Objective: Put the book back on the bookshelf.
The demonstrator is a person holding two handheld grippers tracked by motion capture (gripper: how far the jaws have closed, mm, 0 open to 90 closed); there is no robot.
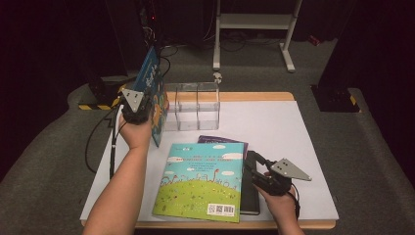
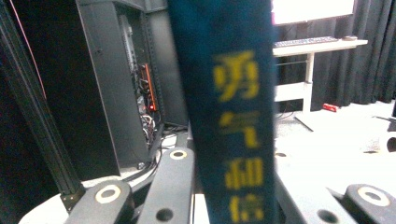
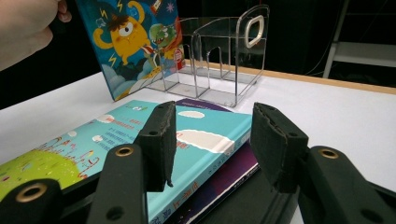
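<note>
Table brightly lit, surroundings dark; held book (image 2: 224,116) blurred (close-up).

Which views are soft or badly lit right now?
Left gripper view: the blue book's spine is blurred, too close to focus. Right gripper view: fingers soft, clear rack sharper. High view: white table well lit, dark surroundings.

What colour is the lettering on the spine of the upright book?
Yellow, on the upright book's dark blue spine; clearest in the left gripper view.

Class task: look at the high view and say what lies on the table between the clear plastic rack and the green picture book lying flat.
In the high view, a purple book peeks out from under the green picture book, with a strip of bare white table before the clear rack.
</note>
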